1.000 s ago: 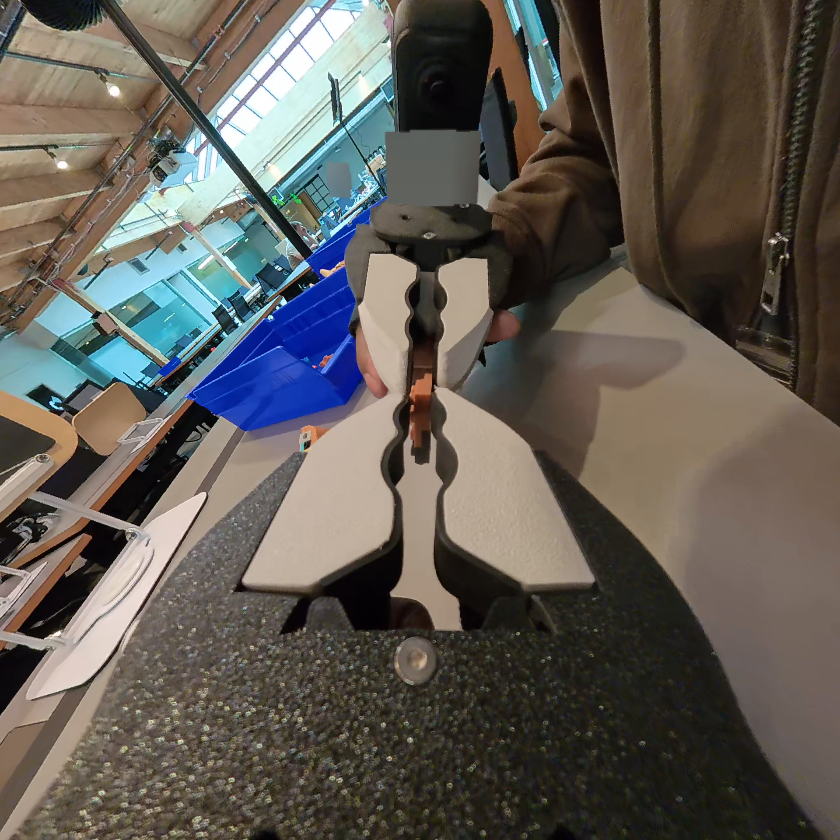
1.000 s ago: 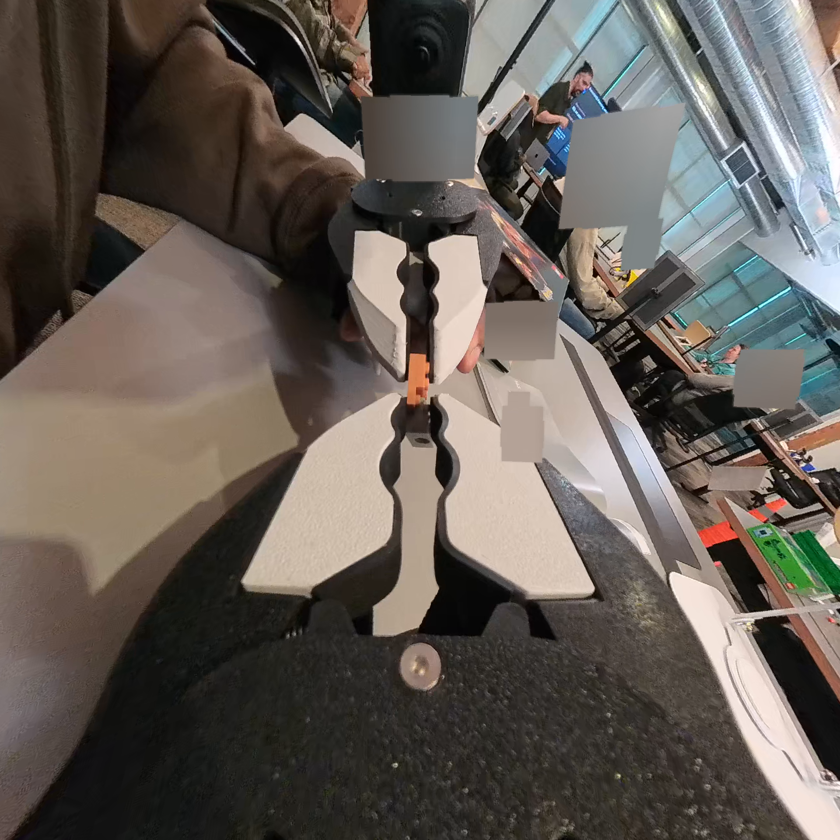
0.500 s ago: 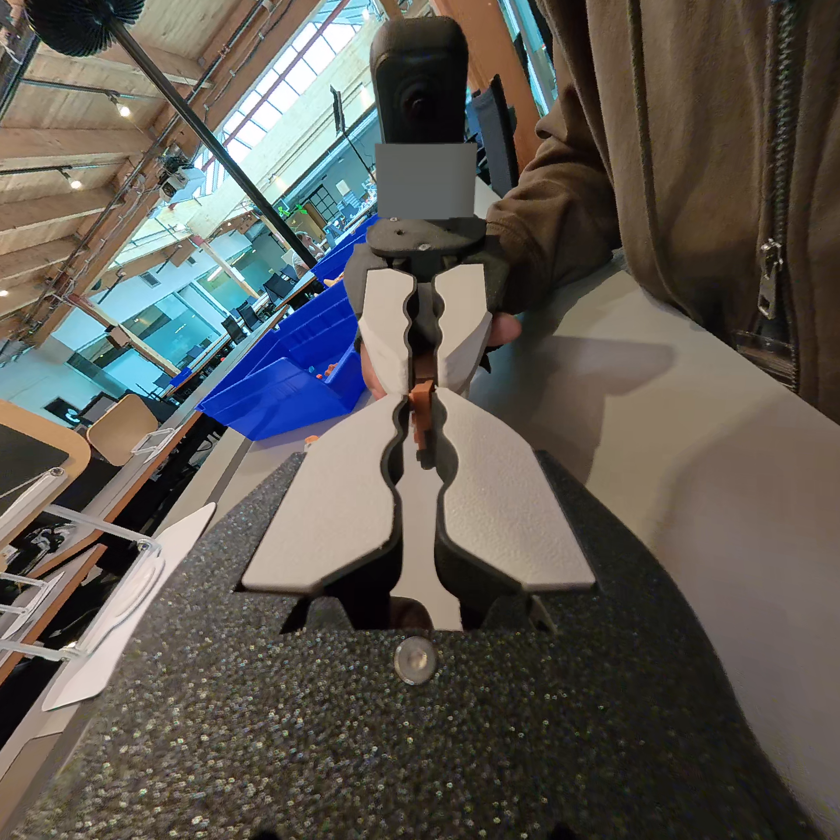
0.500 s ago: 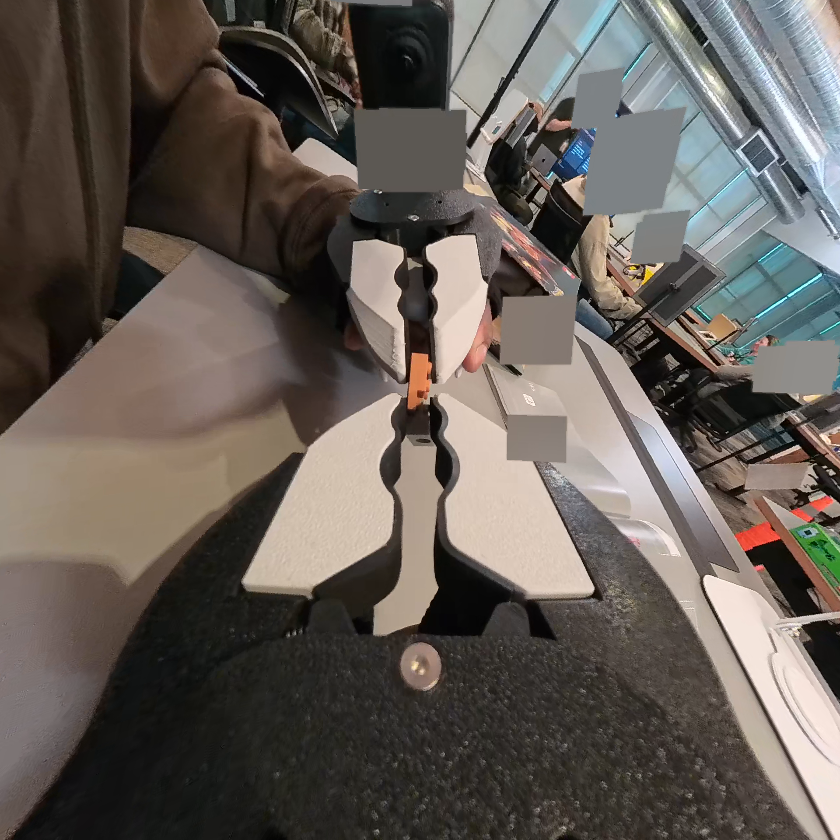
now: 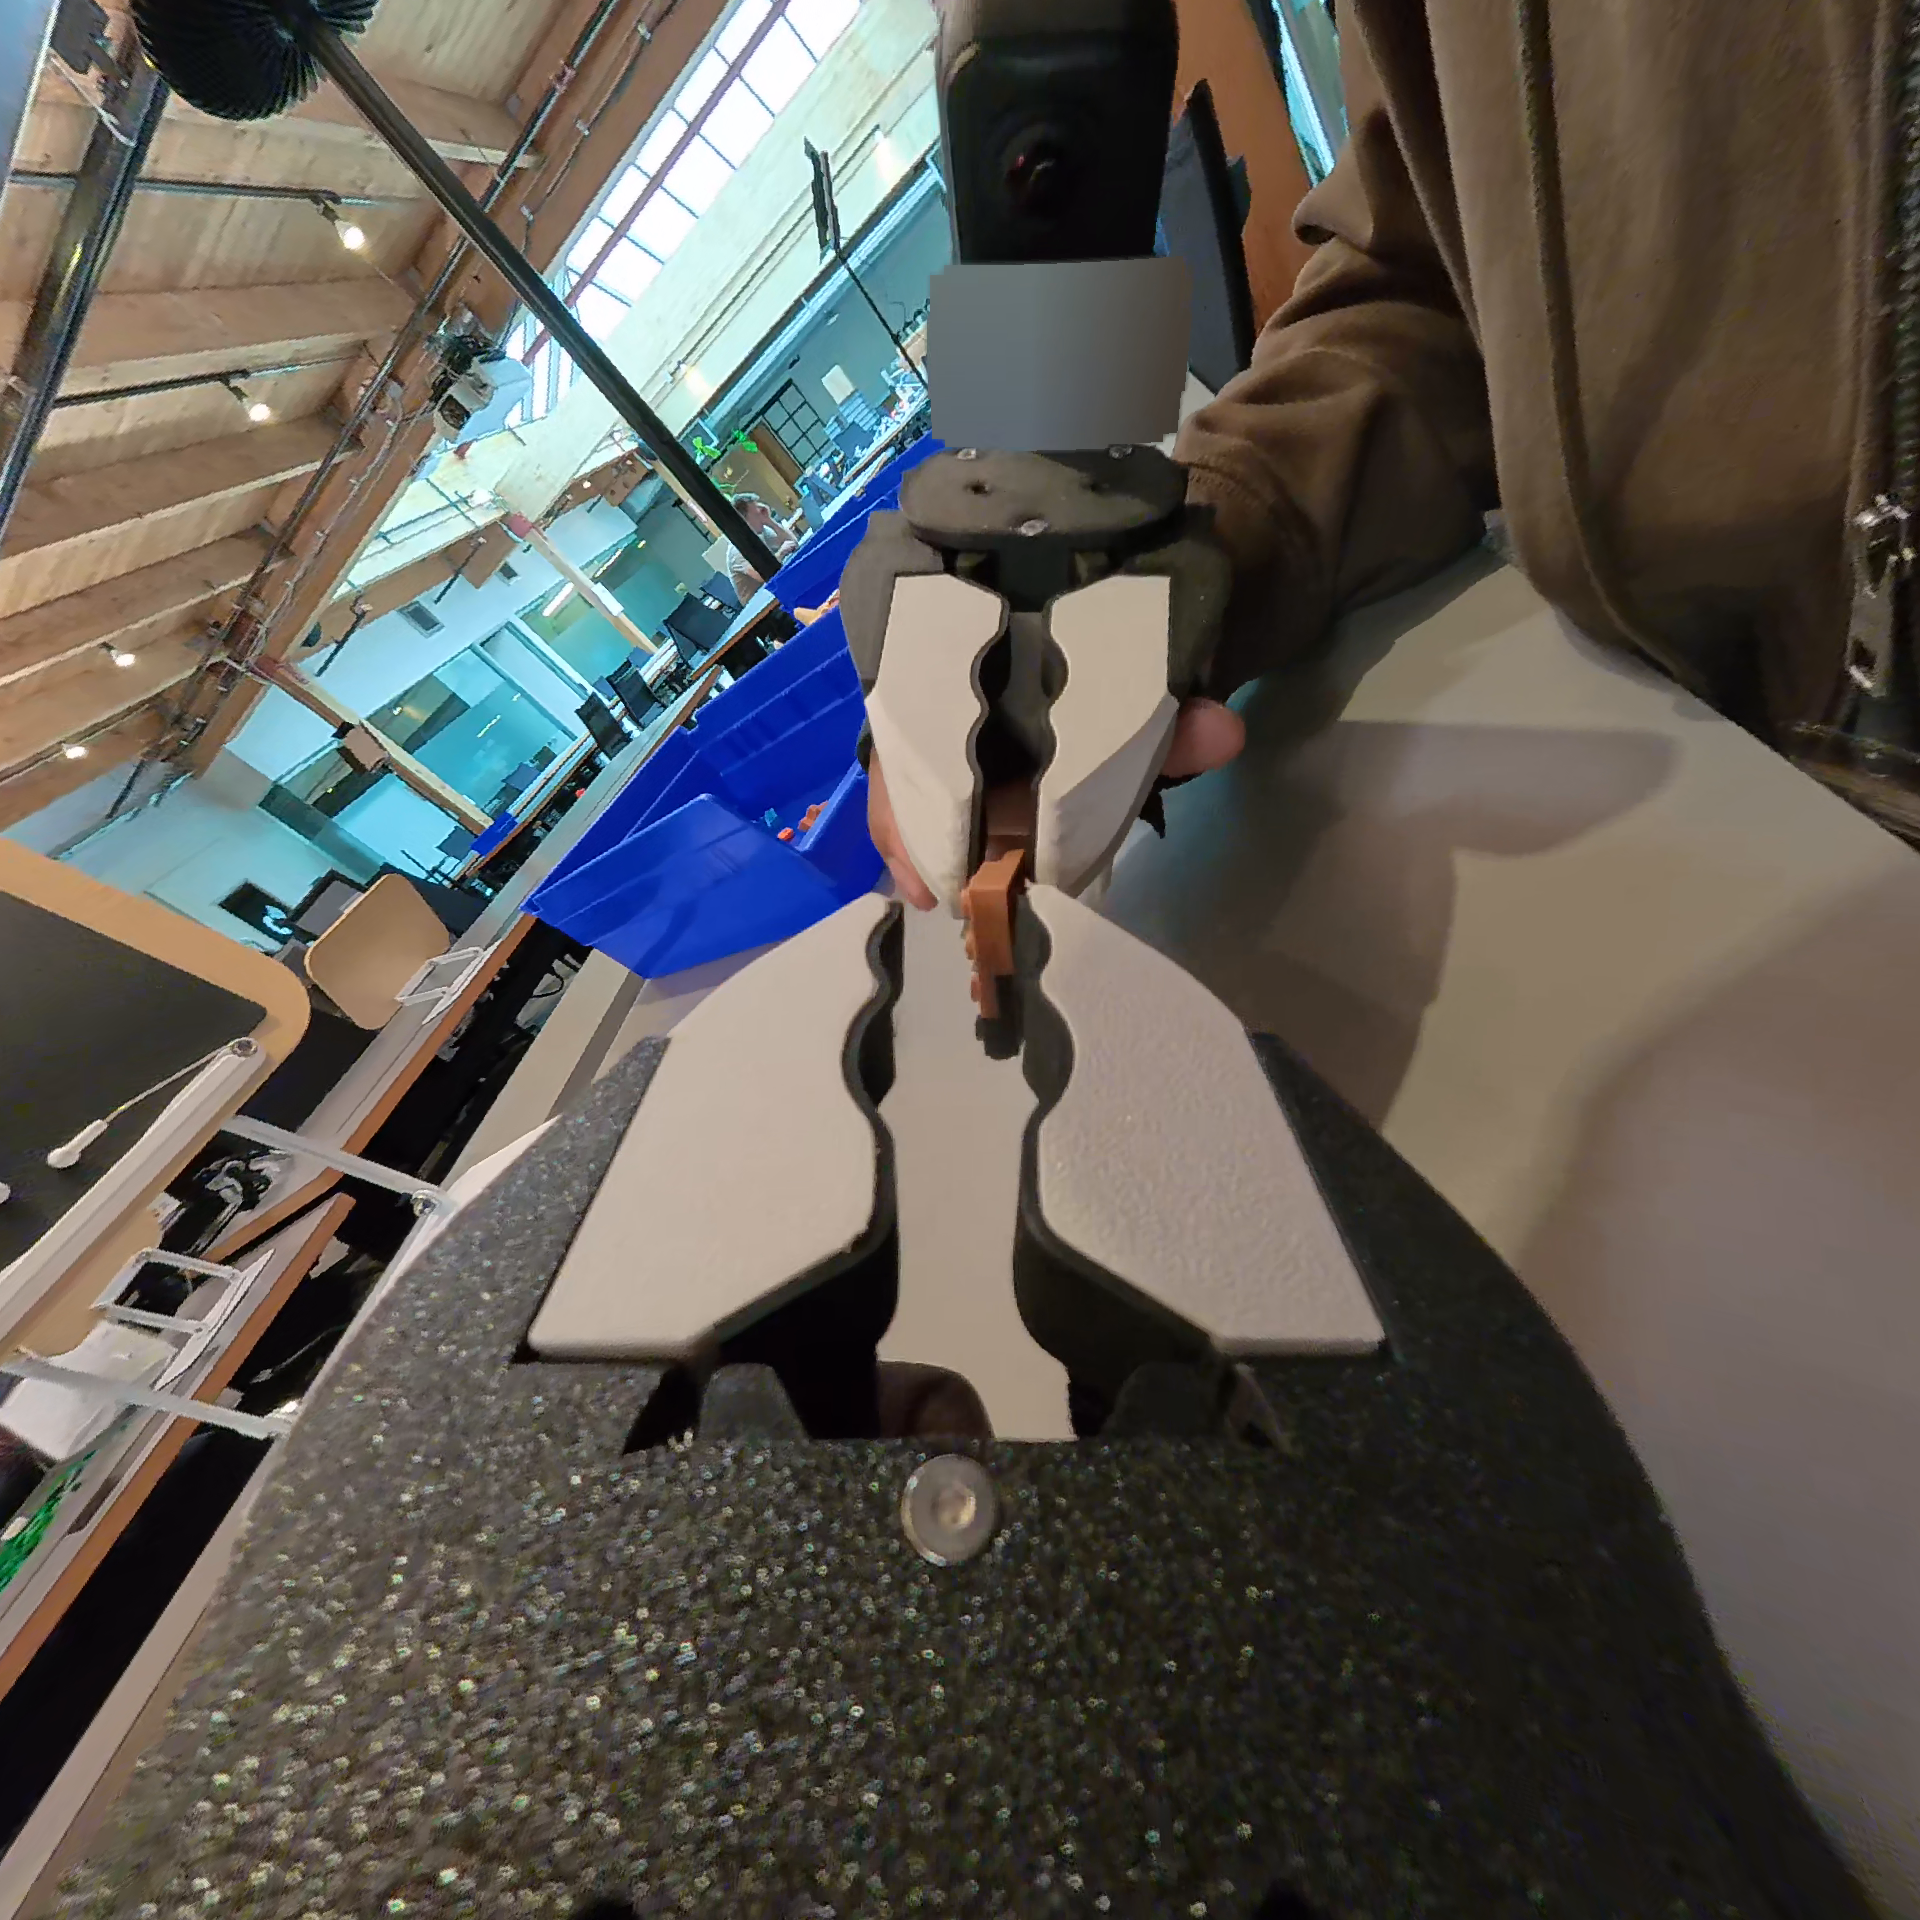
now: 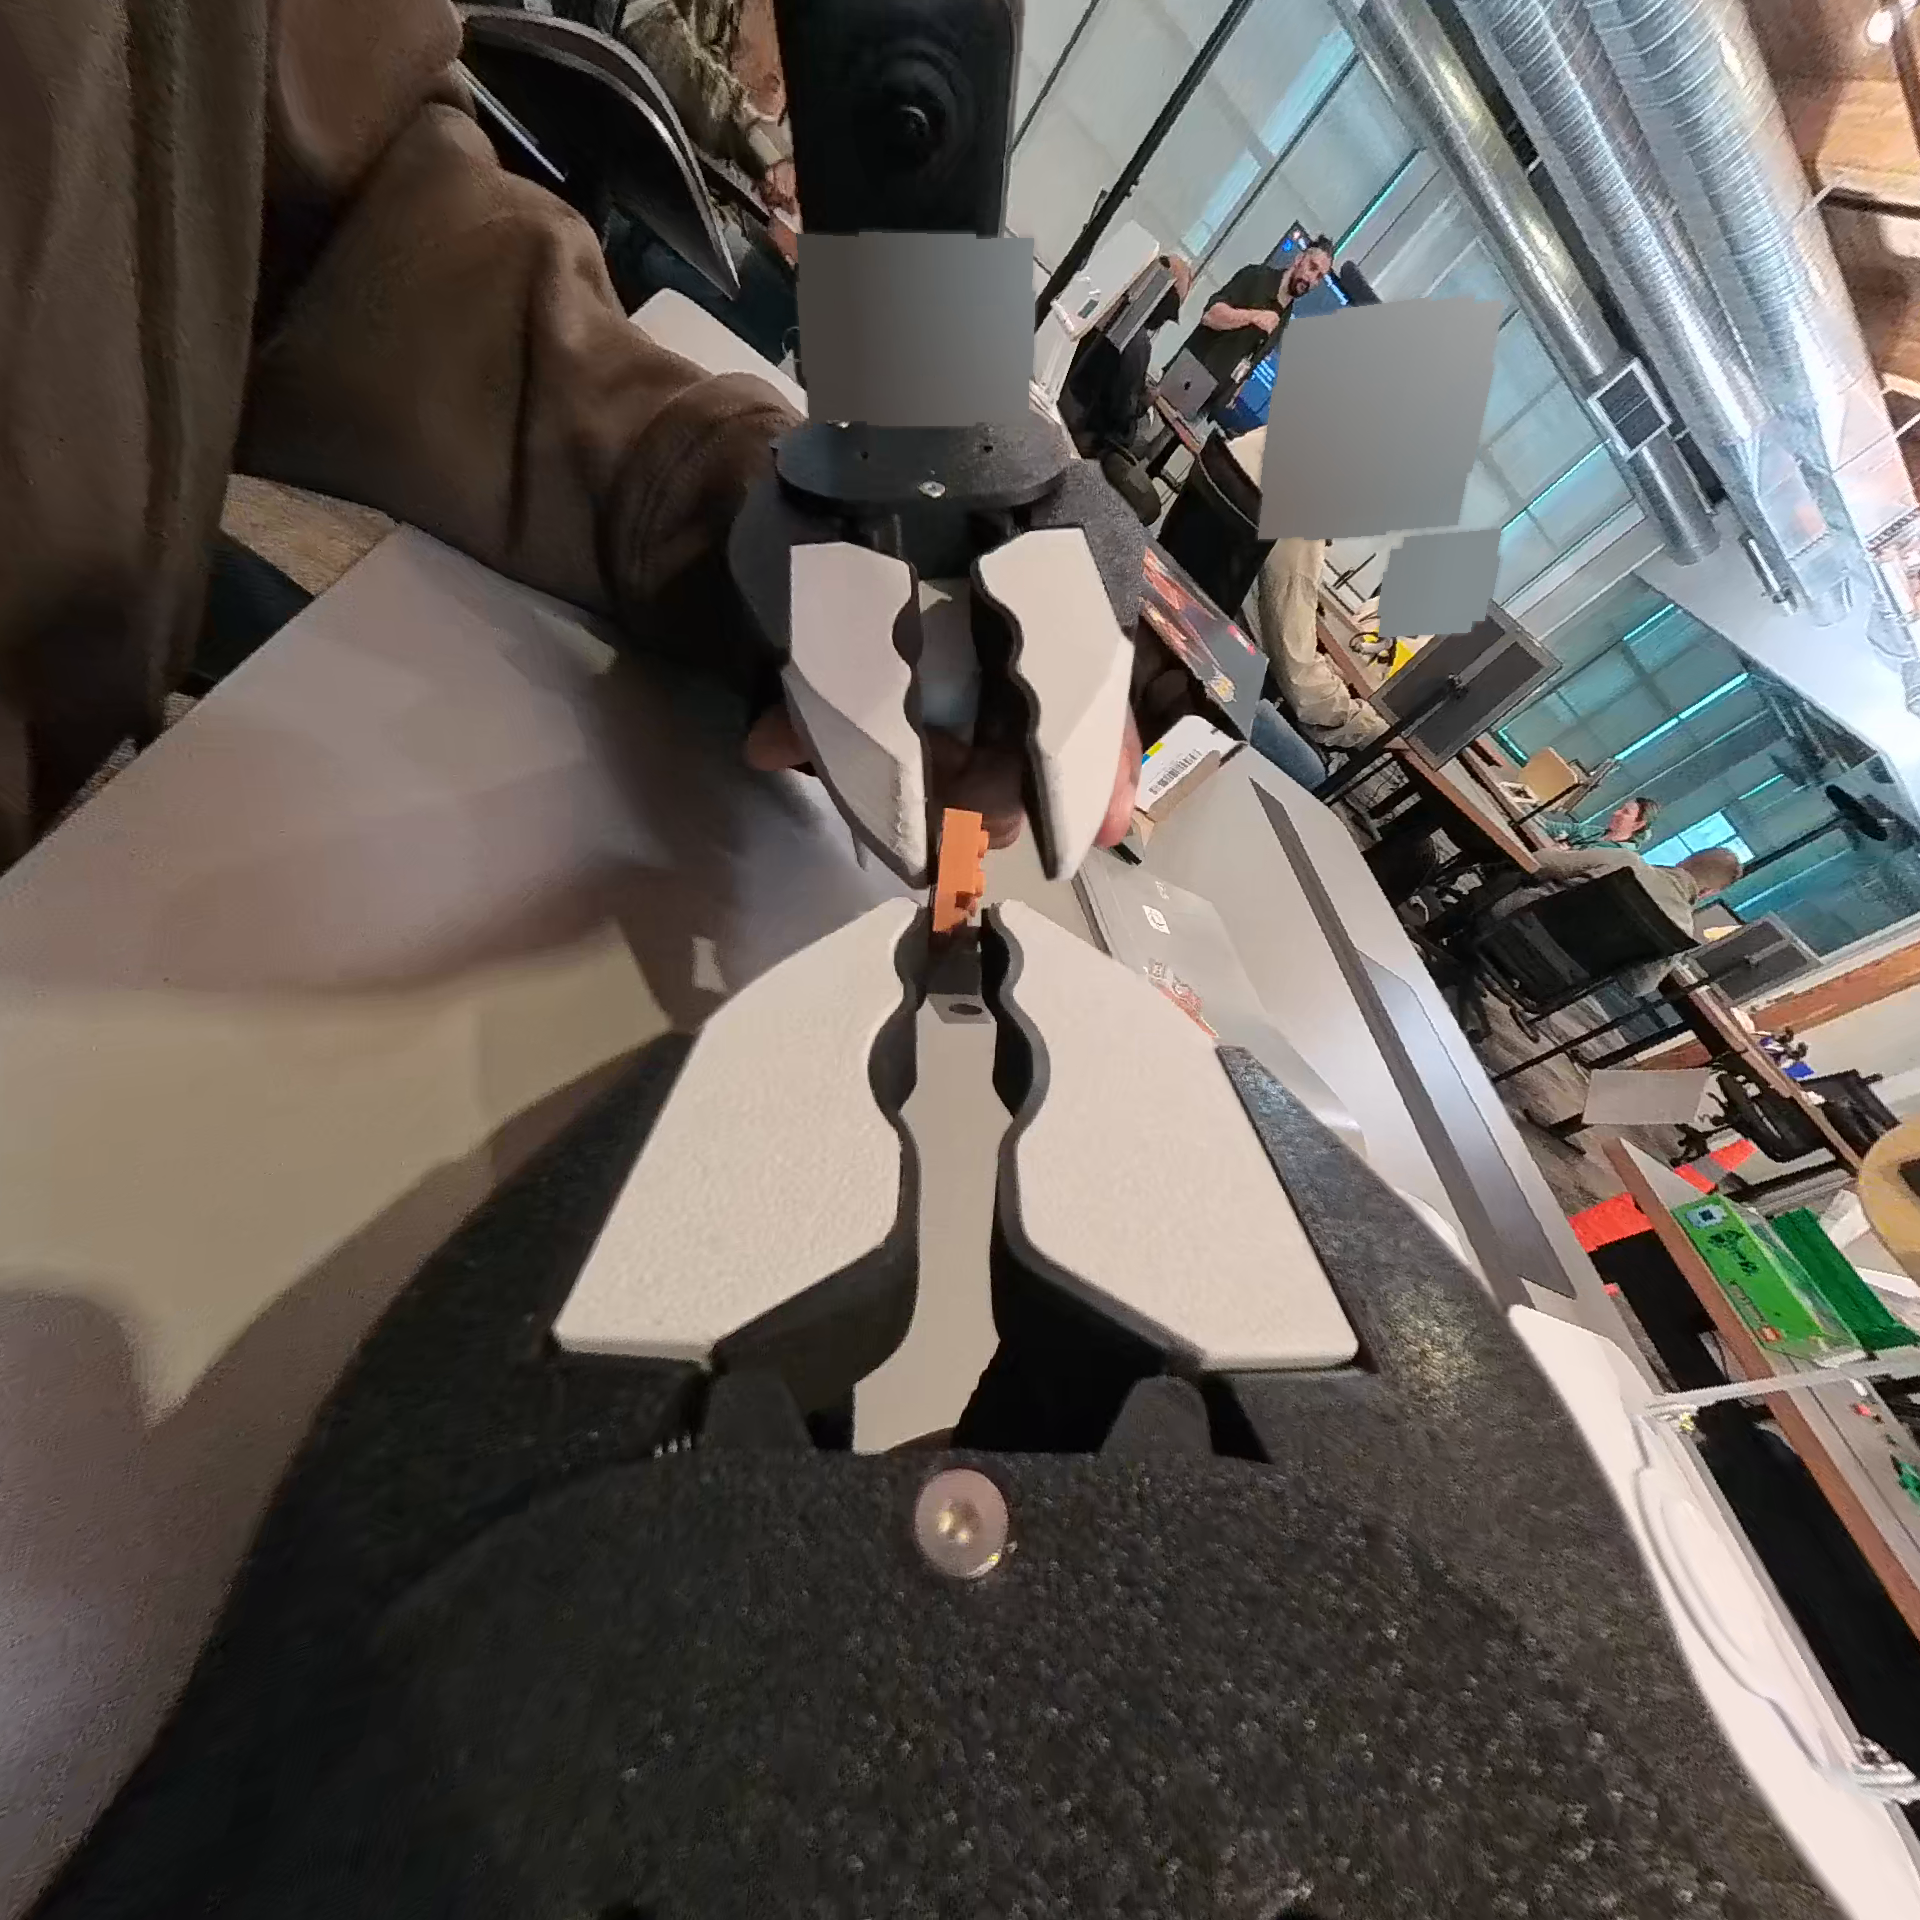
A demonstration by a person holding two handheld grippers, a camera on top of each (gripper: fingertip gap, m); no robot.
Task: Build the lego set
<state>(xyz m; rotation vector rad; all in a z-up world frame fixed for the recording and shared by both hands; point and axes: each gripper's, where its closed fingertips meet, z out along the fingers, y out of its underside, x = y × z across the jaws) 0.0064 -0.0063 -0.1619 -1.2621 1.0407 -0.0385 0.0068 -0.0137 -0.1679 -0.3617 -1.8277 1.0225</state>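
Left wrist view shows our left gripper [image 5: 961, 914] with jaws apart, the small orange lego piece [image 5: 994, 928] clamped by our right gripper [image 6: 951, 914] between them; we should back off straight, avoiding twisting.

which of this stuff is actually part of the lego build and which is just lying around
Part of the job:
- orange lego piece, pinched in the right gripper
- left gripper, open, facing it
- blue bins holding small parts

Just lying about:
- green board on a side desk
- tan chair
- white box with a label
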